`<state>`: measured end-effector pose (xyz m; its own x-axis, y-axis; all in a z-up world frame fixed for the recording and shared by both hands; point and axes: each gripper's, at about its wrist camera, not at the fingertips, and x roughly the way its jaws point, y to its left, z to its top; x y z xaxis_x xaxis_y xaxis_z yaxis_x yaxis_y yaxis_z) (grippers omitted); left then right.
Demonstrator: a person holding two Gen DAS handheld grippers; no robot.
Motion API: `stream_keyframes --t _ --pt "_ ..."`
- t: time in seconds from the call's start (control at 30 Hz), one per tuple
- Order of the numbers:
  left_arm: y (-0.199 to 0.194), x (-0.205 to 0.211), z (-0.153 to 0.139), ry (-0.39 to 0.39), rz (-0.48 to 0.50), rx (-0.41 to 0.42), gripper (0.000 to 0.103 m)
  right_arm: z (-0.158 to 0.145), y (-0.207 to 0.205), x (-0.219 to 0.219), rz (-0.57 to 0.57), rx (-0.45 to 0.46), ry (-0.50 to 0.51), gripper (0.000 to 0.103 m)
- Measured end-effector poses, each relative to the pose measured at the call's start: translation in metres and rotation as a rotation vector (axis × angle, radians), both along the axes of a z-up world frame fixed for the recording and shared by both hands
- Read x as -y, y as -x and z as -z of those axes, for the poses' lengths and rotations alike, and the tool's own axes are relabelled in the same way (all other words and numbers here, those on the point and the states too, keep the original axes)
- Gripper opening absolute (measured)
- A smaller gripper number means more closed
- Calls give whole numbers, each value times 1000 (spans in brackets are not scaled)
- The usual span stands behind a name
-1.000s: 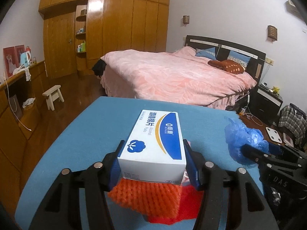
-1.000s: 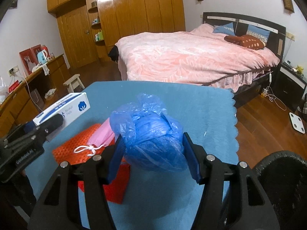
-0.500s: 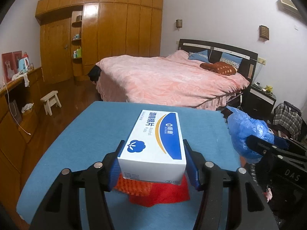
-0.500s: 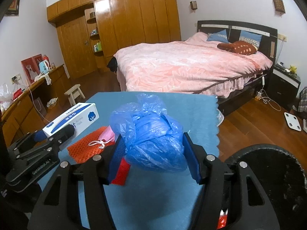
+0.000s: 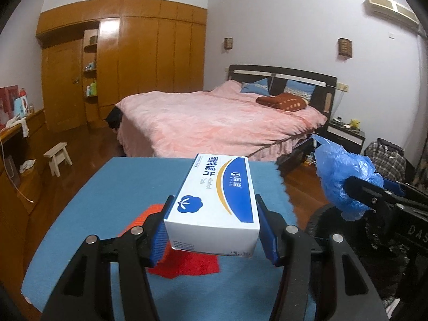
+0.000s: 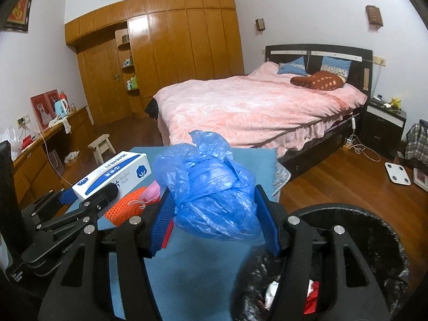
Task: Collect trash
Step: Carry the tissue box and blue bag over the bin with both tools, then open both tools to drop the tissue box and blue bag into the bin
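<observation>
Jaws of left gripper (image 5: 212,230) clamped on white-blue box (image 5: 214,200); right gripper (image 6: 214,219) clamped on blue bag (image 6: 211,187). Both held above blue table (image 5: 120,187), near scalloped edge. Black bin (image 6: 369,240) below right. Orange mesh (image 6: 125,208) left on table.

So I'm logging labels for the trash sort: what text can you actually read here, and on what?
"Alcohol Pads": top of the white and blue box in the left gripper.
"DAS": body of the right gripper.
Chinese characters, brand logo on the box: not legible to me.
Small print on the box end: too small.
</observation>
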<state>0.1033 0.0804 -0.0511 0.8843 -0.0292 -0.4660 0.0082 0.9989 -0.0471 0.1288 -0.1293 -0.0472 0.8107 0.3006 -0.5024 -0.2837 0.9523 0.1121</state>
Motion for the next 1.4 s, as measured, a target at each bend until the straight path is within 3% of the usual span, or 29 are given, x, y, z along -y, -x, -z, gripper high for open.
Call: stream_keyframes --t 0.57,0.97,1.4 --pt "29 77 5 16 154 -2 57 0 48 68 127 13 15 58" --pt "22 148 16 1 298 -18 57 20 62 130 268 -28 27 58" --pt "5 203 32 1 384 -55 57 40 62 176 374 -68 43 60"
